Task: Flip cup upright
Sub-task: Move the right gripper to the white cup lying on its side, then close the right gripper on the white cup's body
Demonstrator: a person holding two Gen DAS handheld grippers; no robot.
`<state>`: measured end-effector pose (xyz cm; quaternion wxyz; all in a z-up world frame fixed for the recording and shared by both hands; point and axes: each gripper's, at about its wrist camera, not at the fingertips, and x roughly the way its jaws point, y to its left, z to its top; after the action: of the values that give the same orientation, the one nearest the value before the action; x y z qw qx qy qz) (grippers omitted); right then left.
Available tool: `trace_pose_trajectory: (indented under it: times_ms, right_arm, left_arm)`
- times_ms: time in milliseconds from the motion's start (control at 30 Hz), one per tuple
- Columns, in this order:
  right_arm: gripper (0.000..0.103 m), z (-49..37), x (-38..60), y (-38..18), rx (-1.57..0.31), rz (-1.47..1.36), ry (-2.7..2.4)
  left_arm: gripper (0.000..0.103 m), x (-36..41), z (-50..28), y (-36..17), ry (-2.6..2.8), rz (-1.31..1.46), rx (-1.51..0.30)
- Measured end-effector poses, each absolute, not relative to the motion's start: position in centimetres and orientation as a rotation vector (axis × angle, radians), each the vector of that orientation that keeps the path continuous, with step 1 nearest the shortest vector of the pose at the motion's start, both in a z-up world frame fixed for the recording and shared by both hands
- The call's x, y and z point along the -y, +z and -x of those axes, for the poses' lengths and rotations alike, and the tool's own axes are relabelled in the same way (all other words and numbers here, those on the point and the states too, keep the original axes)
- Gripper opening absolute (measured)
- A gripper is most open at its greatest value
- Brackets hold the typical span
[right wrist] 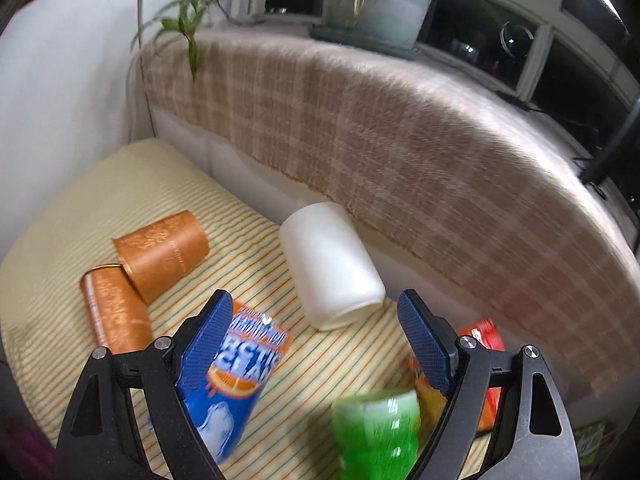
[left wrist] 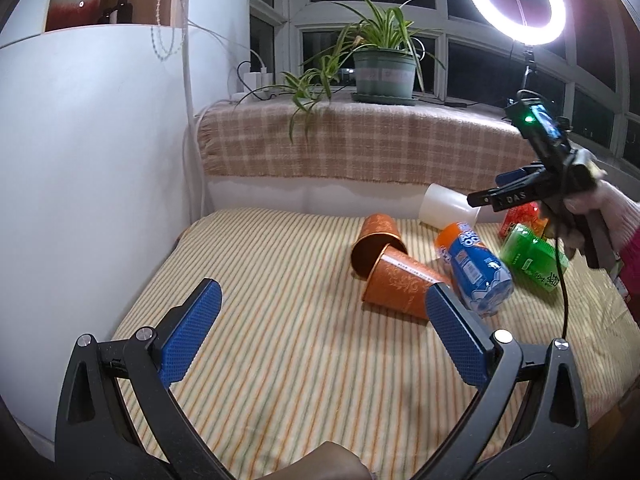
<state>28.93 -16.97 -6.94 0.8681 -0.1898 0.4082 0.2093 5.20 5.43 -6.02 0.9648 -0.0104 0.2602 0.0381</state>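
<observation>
Two orange patterned cups lie on their sides on the striped cloth: one (left wrist: pixel 400 284) nearer me, one (left wrist: pixel 376 242) behind it with its mouth toward me. They also show in the right wrist view, the near cup (right wrist: pixel 114 312) and the far cup (right wrist: pixel 162 254). A white cup (right wrist: pixel 332 266) lies on its side by the sofa back, also in the left wrist view (left wrist: pixel 446 210). My left gripper (left wrist: pixel 320 320) is open and empty, above the cloth short of the near orange cup. My right gripper (right wrist: pixel 316 320) is open, hovering above the white cup and cans.
A blue-and-orange can (left wrist: pixel 474 270), a green bottle (left wrist: pixel 532 254) and a red packet (left wrist: pixel 522 218) lie to the right of the cups. A checked blanket (left wrist: pixel 360 140) covers the ledge behind. A potted plant (left wrist: pixel 384 72) and a ring light (left wrist: pixel 516 0) stand on it. A white wall (left wrist: pixel 92 160) is at left.
</observation>
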Motion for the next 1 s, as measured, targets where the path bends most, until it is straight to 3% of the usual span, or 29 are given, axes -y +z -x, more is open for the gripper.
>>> trace_pose_trajectory:
  times_ms: [833, 1000]
  right_arm:
    - [0.083, -37.5, 11.7, -13.9, -1.092, 0.59, 0.436]
    - [0.076, -38.4, 10.1, -15.5, -1.103, 0.626, 0.44]
  left_arm:
    - [0.103, -8.0, -4.7, -6.6, 0.141, 0.03, -0.548]
    - [0.103, -8.1, -4.7, -6.6, 0.149, 0.028, -0.549]
